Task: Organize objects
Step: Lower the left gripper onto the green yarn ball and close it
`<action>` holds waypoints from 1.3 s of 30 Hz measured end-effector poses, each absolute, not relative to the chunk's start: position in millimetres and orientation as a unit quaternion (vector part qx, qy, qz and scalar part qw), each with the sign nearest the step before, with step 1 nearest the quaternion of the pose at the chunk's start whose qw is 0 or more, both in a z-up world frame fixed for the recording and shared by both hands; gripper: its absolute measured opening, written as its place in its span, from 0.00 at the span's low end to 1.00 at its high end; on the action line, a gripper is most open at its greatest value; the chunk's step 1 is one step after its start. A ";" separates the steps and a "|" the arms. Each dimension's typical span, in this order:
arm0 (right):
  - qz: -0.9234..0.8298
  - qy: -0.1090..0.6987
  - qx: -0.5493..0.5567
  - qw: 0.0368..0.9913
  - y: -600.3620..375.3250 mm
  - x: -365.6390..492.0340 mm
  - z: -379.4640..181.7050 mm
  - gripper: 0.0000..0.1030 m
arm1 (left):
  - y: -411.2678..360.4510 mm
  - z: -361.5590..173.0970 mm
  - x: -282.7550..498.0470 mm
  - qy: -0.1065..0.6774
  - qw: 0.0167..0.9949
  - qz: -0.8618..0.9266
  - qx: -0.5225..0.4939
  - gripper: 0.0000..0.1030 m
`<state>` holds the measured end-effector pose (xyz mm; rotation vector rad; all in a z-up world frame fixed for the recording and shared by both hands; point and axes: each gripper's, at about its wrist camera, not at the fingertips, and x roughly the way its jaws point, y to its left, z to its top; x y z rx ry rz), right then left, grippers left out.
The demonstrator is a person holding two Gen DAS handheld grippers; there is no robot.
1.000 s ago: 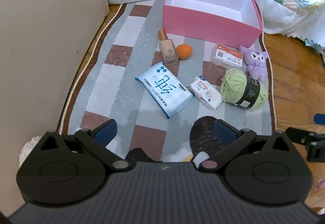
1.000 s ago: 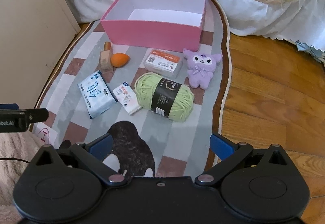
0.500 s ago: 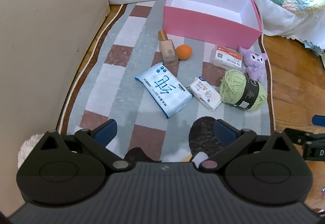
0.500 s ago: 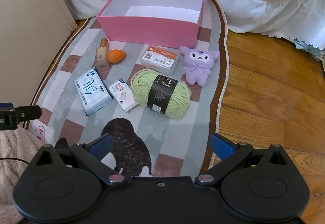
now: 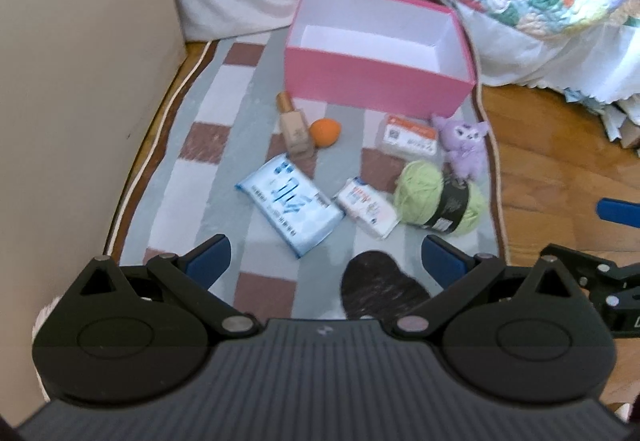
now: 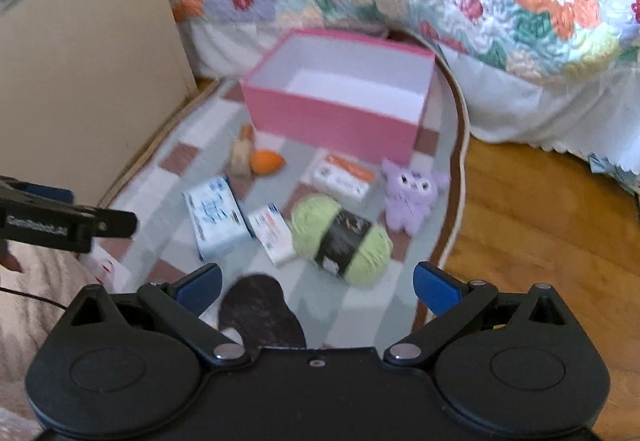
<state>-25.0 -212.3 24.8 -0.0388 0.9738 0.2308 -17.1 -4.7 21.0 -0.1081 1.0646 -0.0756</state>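
The yarn ball (image 6: 340, 239) lies on the rug in front of the empty pink box (image 6: 340, 109), long axis slanting, nearest the right hand-held gripper (image 6: 316, 287); both hand-held grippers gape, holding nothing.

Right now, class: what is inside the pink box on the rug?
The pink box shows only white inner walls and bare white floor. Its near wall hides the front strip of the floor, so anything lying there cannot be seen.
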 end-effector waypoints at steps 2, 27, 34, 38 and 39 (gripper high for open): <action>0.121 0.453 0.003 0.883 -219.2 -23.1 26.6 1.00 | -8.5 25.7 -11.6 0.502 0.862 -0.044 -0.045 0.99; 0.115 0.410 0.092 0.900 -263.7 28.8 -93.7 0.97 | -72.9 -94.8 118.1 0.522 0.831 -0.175 -0.082 0.95; 0.109 0.443 0.087 0.885 -255.7 43.6 -139.8 0.97 | -73.1 -136.4 124.3 0.523 0.817 -0.203 -0.134 0.84; 0.108 0.445 0.079 0.885 -250.2 48.7 -160.6 0.97 | -77.5 -155.0 127.9 0.539 0.794 -0.242 -0.143 0.70; 0.111 0.444 0.079 0.886 -249.0 49.3 -164.2 0.96 | -79.3 -159.7 127.8 0.547 0.780 -0.260 -0.155 0.61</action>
